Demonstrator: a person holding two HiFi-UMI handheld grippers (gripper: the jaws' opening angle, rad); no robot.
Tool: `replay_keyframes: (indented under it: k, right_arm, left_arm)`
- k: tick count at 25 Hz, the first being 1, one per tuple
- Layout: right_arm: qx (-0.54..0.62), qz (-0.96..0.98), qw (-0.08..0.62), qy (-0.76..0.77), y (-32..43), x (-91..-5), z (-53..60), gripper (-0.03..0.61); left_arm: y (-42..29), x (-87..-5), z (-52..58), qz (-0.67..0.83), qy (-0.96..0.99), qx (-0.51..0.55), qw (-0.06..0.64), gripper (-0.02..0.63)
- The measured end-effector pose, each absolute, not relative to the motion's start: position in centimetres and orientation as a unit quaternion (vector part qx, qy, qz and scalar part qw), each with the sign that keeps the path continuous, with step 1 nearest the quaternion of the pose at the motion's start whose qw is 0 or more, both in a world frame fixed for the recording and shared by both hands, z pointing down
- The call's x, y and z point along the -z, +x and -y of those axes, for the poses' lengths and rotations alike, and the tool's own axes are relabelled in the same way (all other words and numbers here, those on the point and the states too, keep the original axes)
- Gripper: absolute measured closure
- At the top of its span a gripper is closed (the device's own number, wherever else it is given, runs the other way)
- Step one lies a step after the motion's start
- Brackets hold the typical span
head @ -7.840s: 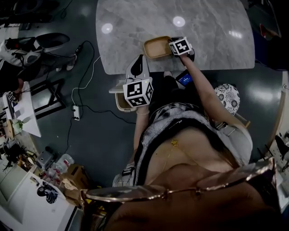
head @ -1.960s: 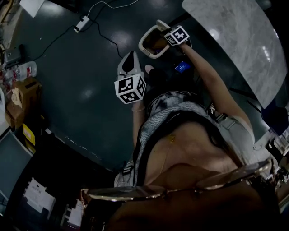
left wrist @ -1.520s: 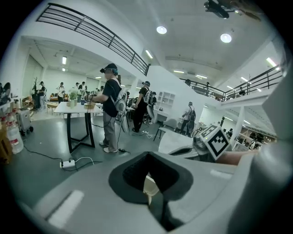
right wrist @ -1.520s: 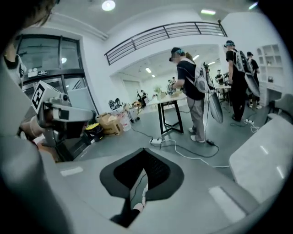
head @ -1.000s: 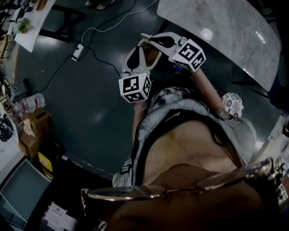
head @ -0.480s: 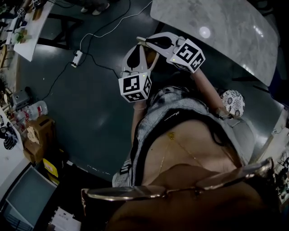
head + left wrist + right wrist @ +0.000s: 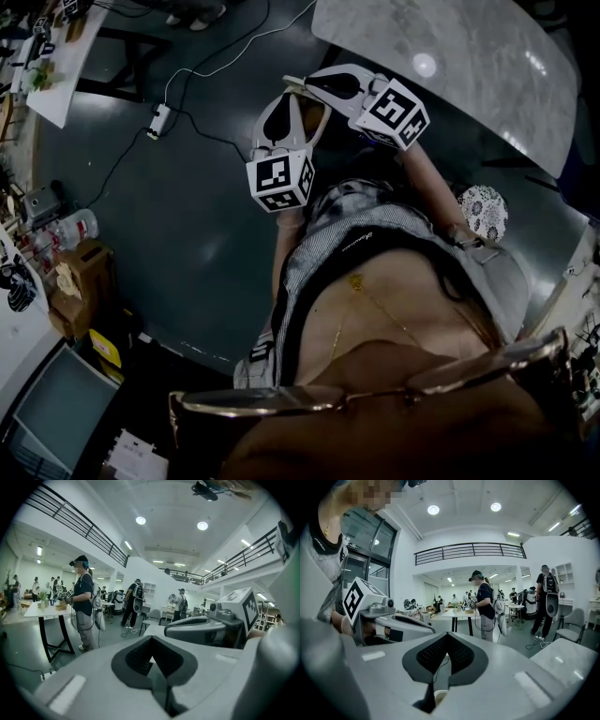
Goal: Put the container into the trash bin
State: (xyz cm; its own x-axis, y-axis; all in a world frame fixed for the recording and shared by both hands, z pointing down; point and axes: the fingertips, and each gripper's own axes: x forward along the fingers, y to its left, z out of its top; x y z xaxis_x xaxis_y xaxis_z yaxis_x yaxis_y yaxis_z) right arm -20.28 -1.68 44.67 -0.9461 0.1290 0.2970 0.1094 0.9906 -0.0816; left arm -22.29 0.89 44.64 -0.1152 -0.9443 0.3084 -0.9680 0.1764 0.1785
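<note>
Open lab hall, mezzanine railing [image 7: 468, 550], worktables [image 7: 44, 611]

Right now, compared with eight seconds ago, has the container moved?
Yes. Then it sat on the near edge of the marble table; now the container, in the right gripper, hangs off it to the left, over the dark floor.

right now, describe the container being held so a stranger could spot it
Start at the marble table at the head view's top right and look just below its left end, above the dark floor. There the right gripper pinches the container by its rim: the only tan, pale-rimmed thing among white gripper shells.
</note>
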Motion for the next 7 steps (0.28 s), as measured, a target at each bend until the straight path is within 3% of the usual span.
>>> replay_keyframes:
  k: [7]
  right_arm:
    - [-0.032,0.984,0.161,-0.064,-20.86,-45.34,1.66,0.554]
  left_arm:
    - [-22.54,-45.19,-0.75,0.744,0.642,-0.039,0.180,0.612]
